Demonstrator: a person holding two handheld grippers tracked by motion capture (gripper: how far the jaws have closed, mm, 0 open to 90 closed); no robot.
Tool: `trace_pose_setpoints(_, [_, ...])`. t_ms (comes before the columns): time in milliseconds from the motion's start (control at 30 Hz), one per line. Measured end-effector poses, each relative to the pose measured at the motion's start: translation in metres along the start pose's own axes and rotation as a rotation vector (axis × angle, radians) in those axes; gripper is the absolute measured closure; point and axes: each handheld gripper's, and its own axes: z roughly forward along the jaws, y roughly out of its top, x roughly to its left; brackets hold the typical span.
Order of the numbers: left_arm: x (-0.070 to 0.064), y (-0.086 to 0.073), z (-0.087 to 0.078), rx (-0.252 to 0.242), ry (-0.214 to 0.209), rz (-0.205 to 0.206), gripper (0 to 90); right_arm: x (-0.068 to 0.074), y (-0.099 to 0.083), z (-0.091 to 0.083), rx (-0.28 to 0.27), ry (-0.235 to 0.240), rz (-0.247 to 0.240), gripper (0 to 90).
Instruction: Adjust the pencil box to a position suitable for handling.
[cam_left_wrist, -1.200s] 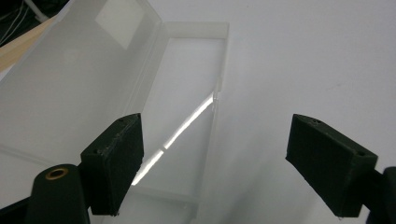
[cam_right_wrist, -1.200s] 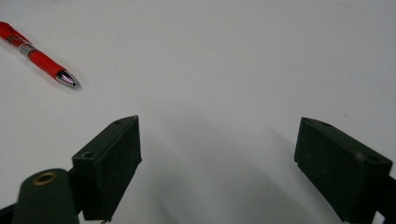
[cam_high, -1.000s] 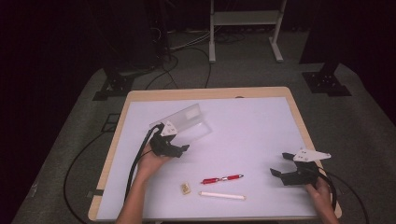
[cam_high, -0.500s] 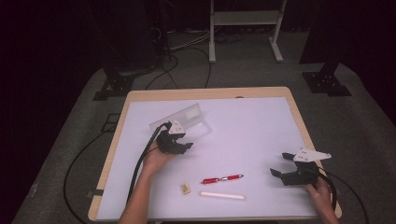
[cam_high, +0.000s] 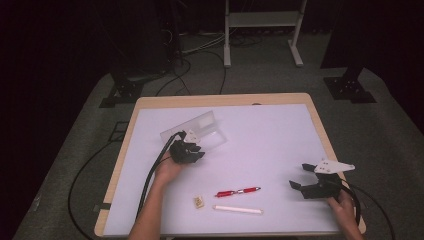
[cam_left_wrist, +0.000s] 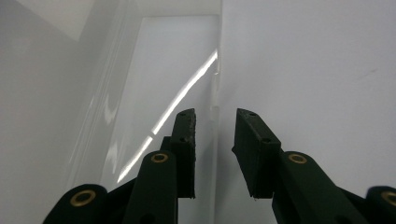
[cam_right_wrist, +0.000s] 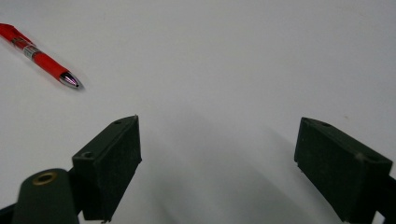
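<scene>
The left gripper (cam_high: 196, 150) is positioned at the near edge of a clear plastic case (cam_high: 202, 129), which lies flat on the white table surface (cam_high: 270, 135) toward the far left of the working area. In the high view, the case's long axis runs diagonally, from near-left to far-right, and the gripper approaches it from the person's side. In the left gripper view, the left gripper (cam_left_wrist: 215, 128) has its jaws parted by a narrow gap, and one thin upright edge of the clear plastic case (cam_left_wrist: 177, 60) stands in that gap; contact between pads and plastic cannot be confirmed. The edge runs straight away from the camera, in line with the jaws, so closing would pinch it across its thickness. The left hand (cam_high: 169, 170) holds the tool low, forearm angled inward from the bottom of the high view. The right gripper (cam_high: 306, 176) rests well apart near the right table edge, its jaws spread wide and empty; in the right gripper view, the right gripper (cam_right_wrist: 217, 140) faces bare table with the red pen (cam_right_wrist: 39, 56) lying off to one side. The left hand is clearly the nearer to the case.
</scene>
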Motion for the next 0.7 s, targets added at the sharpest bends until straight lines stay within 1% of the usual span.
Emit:
trace_pose_setpoints(67, [-0.0002,-0.0001,0.0005,-0.002,-0.001,0.004,71.7,0.0001,0.0000,0.0000,0.000,0.000,0.000,13.8])
trace_pose_setpoints(200, [0.0006,-0.0008,0.0025,0.011,-0.004,0.005,76.4,0.0002,0.0000,0.0002,-0.001,-0.001,0.000,13.8])
trace_pose_setpoints(333, [0.0001,-0.0020,0.0059,0.029,-0.006,0.004,78.0,0.0002,0.0000,0.0002,-0.001,-0.001,0.000,13.8])
trace_pose_setpoints(467, [-0.0008,-0.0017,0.0066,0.025,-0.002,0.012,81.8,0.0002,0.0000,0.0001,-0.001,-0.001,0.000,13.8])
trace_pose_setpoints(533, [-0.0009,-0.0014,0.0065,0.028,0.002,0.018,85.2,0.0002,0.0000,-0.0001,0.000,-0.001,-0.001,13.8])
trace_pose_setpoints(567, [-0.0008,-0.0016,0.0065,0.026,-0.003,0.014,86.2,0.0002,0.0000,-0.0001,-0.001,-0.001,-0.001,13.8])
trace_pose_setpoints(700, [-0.0008,-0.0014,0.0058,0.030,-0.010,0.027,87.7,0.0002,0.0000,-0.0002,-0.001,-0.001,0.000,13.8])
